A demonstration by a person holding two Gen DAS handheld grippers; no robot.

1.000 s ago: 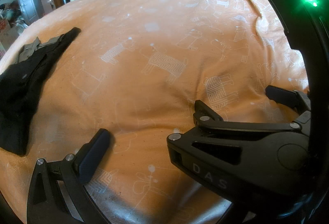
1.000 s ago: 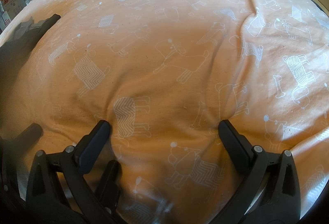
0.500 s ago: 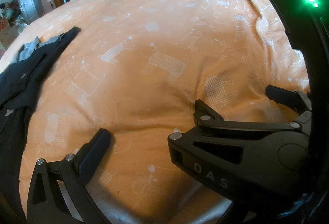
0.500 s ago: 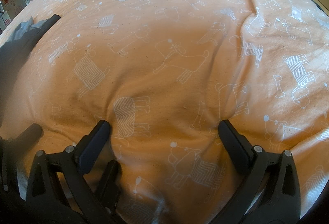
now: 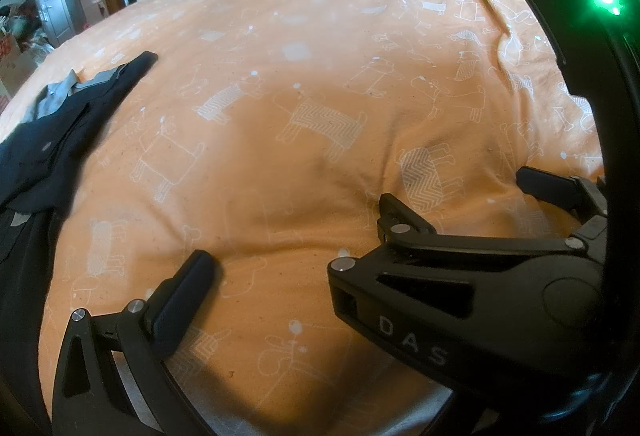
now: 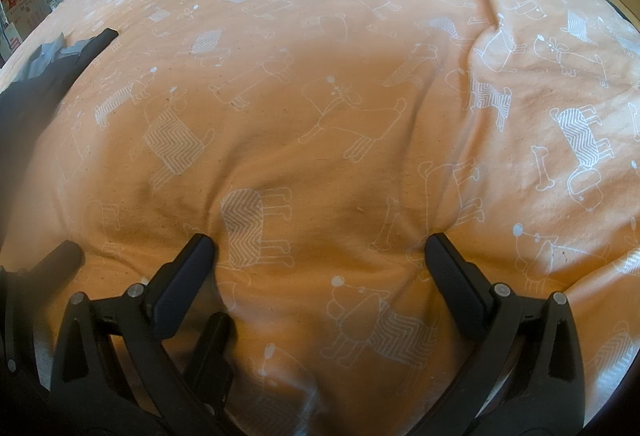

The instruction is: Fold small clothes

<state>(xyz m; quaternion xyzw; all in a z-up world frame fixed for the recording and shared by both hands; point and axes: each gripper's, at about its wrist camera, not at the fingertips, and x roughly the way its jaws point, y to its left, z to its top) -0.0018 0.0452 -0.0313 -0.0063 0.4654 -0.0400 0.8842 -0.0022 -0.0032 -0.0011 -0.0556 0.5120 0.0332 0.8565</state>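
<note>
Lying at 9 o'clock on the bedspread (image 6: 320, 84) — dark garment (image 5: 52, 144). Resting spread wide, grasping nothing: right gripper (image 6: 320, 248). Left gripper (image 5: 288, 256) — likewise released.

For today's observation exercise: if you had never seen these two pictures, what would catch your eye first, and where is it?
First comes the orange bedspread with white outline dogs, which fills both views. Next is the dark garment with grey trim, lying crumpled at the far left edge of the bed. In the foreground the right gripper is open with its fingertips pressed into the cover, and its black body crosses the left wrist view, hiding one finger of the left gripper.
</note>
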